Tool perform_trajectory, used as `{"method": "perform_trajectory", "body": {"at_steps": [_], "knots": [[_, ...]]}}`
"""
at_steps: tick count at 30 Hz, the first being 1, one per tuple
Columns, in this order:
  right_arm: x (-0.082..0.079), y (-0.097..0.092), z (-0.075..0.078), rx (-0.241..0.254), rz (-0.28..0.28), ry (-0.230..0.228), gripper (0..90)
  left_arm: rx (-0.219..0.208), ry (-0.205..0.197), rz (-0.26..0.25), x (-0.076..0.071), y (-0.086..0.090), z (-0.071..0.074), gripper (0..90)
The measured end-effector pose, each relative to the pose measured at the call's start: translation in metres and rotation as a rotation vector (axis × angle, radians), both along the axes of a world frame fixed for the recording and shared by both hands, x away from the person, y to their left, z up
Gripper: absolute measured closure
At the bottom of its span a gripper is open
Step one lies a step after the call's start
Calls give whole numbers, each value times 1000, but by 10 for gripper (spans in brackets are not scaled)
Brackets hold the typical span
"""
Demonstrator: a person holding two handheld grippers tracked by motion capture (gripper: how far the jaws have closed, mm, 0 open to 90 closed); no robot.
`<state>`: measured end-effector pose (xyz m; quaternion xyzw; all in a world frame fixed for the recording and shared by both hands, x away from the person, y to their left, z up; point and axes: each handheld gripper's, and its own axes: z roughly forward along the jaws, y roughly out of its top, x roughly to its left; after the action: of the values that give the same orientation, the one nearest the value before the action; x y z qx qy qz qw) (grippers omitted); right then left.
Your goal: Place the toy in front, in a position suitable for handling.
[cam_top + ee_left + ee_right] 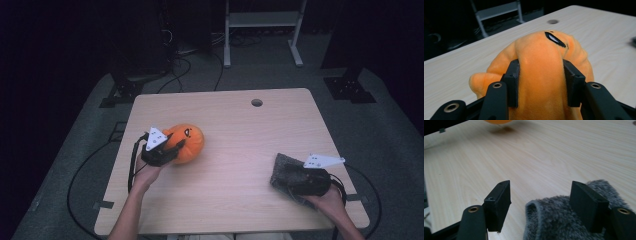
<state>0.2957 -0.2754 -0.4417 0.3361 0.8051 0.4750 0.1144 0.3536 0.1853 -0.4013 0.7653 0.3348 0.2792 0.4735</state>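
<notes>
Left gripper [172, 149], on the table's [240, 145] left half: fingers [512, 82] clamped on an orange plush [189, 142], pinching its soft body between them. Right gripper [540, 205], near the table's right near corner: fingers [499, 202] spread apart over a grey furry cloth [286, 172] lying flat on the table, one finger over the cloth, neither pressing it.

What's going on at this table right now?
A person works with a gripper in each hand. The left gripper is shut on an orange plush toy at the left of the wooden table. The right gripper is open over a grey fuzzy cloth near the right edge.
</notes>
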Motion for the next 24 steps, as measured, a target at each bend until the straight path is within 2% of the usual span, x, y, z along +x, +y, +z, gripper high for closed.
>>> {"method": "perform_trajectory", "body": {"at_steps": [3, 7, 11, 13, 16, 17, 20, 24], "knots": [[5, -4, 0, 1, -31, 14, 350, 1, -8, -53, -8, -17, 1, 558], [14, -12, -1, -14, -75, 17, 353, -9, 6, -110, -16, -39, -1, 556], [27, -16, -3, -47, -129, 31, 362, 19, 7, -156, -25, -59, -3, 552], [33, -15, -5, -65, -137, 47, 367, 14, 8, -180, -29, -68, -4, 551], [43, -9, -12, -120, -143, 63, 394, 30, 7, -209, -35, -82, -4, 550], [43, -9, -12, -120, -143, 63, 394, 35, 8, -218, -37, -87, -5, 550], [50, -3, -19, -162, -152, 93, 394, 42, 21, -245, -41, -98, -7, 544], [52, 0, -21, -186, -159, 90, 402, 34, 34, -274, -46, -110, -10, 542]]}}
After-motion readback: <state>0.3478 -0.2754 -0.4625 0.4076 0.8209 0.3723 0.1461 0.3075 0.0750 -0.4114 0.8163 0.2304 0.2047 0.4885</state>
